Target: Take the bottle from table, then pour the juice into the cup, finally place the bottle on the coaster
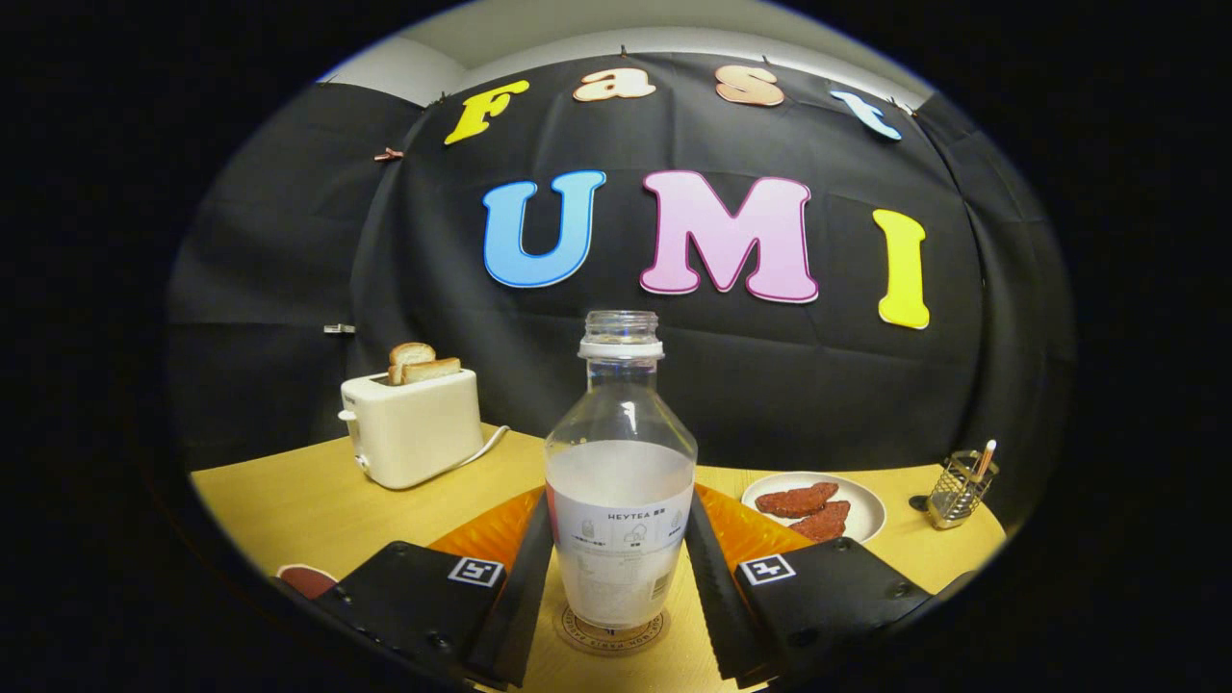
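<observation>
Item, at far left: a small dark red round object (pixel 306 579), partly hidden by the gripper's body, lay on the wooden table (pixel 289 500).

Item: a cream toaster (pixel 412 426) stood on the table well beyond the left finger, two slices of toast (pixel 421 364) upright in its slots and a pale cord (pixel 481 448) trailing off its right side.

Item: an orange ribbed mat (pixel 491 527) showed behind both fingers and the bottle.

Item, centre: the bottle (pixel 621 481), clear plastic, uncapped and upright, held a milky white liquid to roughly half its height and bore a pale label. It stood between the two fingers, its base resting on a round cork-toned coaster (pixel 612 633) with printed lettering round the rim.

Item: the gripper (pixel 618 577). Its fingers (pixel 525 577) flanked the lower body of the bottle, one on each side, lying right along the label band. Whether both pressed on the bottle or merely stood against it could not be told.

Item, right of the bottle: a white plate (pixel 866 505) carrying two reddish-brown breaded pieces (pixel 807 508), beyond the right finger.

Item, far right: a metal mesh holder (pixel 959 489), tilted, with a pale stick standing in it.
</observation>
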### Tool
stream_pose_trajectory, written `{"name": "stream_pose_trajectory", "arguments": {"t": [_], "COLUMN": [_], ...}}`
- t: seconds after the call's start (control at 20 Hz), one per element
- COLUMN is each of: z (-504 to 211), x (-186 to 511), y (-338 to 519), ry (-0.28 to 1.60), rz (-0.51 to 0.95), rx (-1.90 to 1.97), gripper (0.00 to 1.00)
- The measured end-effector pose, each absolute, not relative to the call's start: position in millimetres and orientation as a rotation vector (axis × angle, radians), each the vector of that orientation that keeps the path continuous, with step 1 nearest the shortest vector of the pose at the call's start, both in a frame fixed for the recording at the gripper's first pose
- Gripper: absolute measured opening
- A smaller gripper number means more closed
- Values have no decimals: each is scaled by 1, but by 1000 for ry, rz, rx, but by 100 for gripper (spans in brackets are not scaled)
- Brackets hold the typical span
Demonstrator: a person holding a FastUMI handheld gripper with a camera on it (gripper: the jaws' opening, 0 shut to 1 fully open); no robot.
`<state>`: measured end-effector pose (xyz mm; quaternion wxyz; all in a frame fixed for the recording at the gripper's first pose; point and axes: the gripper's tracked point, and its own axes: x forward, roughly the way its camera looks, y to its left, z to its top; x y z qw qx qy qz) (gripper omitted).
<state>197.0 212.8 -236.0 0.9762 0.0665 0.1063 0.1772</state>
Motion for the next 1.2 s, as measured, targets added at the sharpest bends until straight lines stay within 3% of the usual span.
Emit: {"name": "stream_pose_trajectory", "arguments": {"t": [0.35,1.0,1.05,1.1,1.2], "z": [-284,-302,-302,-304,-302], "x": [201,199,199,199,198], "y": [217,220,220,218,217], "ry": [259,266,270,275,275], "rz": [334,332,335,329,328], "rx": [168,153,151,147,143], "gripper": [74,78,80,97,98]}}
